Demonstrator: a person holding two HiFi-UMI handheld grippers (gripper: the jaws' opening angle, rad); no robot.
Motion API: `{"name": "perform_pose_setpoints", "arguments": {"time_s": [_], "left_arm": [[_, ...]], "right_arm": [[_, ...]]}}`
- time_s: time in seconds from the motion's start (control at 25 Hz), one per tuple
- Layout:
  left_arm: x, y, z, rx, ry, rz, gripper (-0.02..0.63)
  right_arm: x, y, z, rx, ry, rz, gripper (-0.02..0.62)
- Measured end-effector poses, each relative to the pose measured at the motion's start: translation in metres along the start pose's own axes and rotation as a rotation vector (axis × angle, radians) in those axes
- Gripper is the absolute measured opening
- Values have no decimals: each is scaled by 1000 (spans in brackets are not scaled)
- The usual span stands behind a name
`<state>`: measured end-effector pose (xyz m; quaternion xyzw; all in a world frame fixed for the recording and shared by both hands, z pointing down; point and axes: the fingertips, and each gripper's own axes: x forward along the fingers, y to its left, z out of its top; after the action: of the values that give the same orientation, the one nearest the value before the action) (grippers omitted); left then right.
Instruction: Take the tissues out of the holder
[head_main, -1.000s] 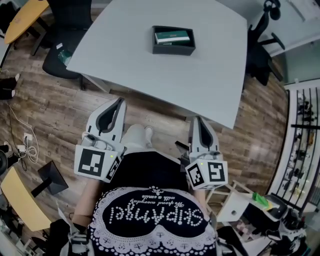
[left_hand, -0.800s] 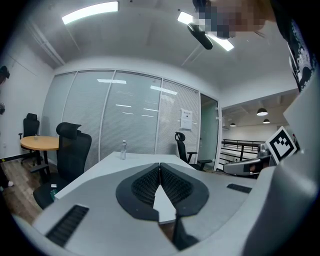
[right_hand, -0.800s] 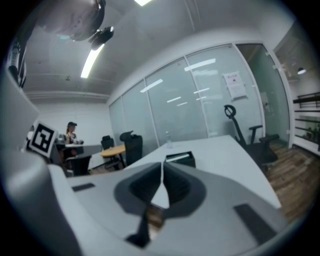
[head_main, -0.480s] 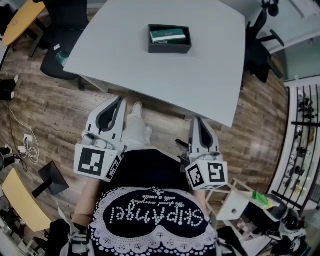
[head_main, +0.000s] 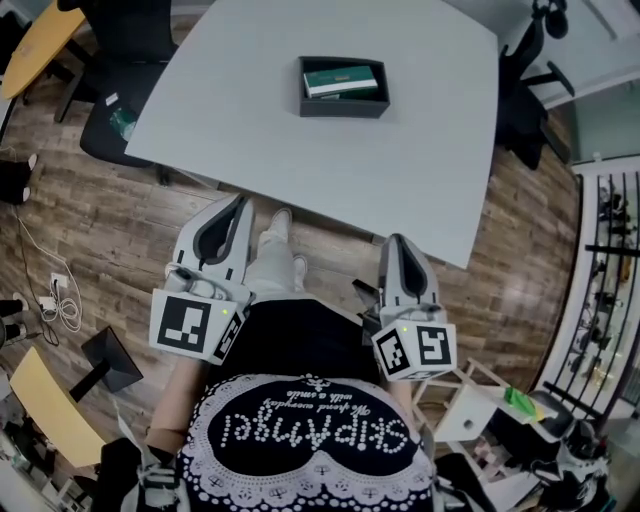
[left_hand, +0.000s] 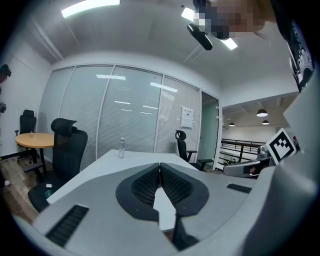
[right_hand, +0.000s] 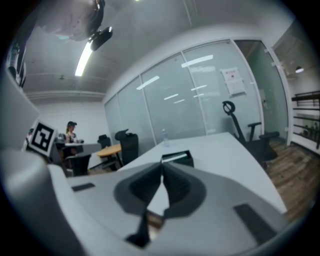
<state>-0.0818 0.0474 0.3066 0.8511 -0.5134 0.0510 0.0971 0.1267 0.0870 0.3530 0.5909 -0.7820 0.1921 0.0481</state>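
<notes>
A black open-topped holder (head_main: 345, 100) stands on the far middle of the pale grey table (head_main: 420, 170), with a green tissue pack (head_main: 343, 80) lying in it. Both grippers hang low, short of the table's near edge and far from the holder. My left gripper (head_main: 239, 201) is shut with nothing in it, its tips meeting in the left gripper view (left_hand: 160, 164). My right gripper (head_main: 395, 241) is also shut and empty. Over its closed tips (right_hand: 162, 164), the right gripper view shows the holder (right_hand: 177, 159) ahead on the table.
Black office chairs stand at the table's left (head_main: 120, 110) and right (head_main: 520, 100). A clear bottle (left_hand: 121, 148) stands on the table's far end. A round wooden table (head_main: 45, 40) is at the far left, a white stand (head_main: 470, 410) by my right side, and cables (head_main: 60, 295) on the floor.
The grippers have stayed where they were, both shut. The view has shifted slightly, and the person's shoe has come forward near the table's edge.
</notes>
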Motion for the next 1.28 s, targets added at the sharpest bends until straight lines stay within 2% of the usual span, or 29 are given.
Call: {"name": "perform_pose_setpoints", "arguments": {"time_s": [0.44, 0.68, 1.08, 1.28], "left_arm": [[83, 49, 21, -6, 27, -88, 25], [121, 66, 25, -16, 40, -153, 25], [156, 93, 24, -33, 71, -228, 25], [164, 104, 22, -27, 81, -237, 25]], "right_arm": [[73, -5, 41, 15, -19, -78, 34], [99, -12, 48, 27, -4, -145, 34], [129, -8, 50, 49, 3, -218, 34], [140, -2, 52, 55, 2, -224, 34]]}}
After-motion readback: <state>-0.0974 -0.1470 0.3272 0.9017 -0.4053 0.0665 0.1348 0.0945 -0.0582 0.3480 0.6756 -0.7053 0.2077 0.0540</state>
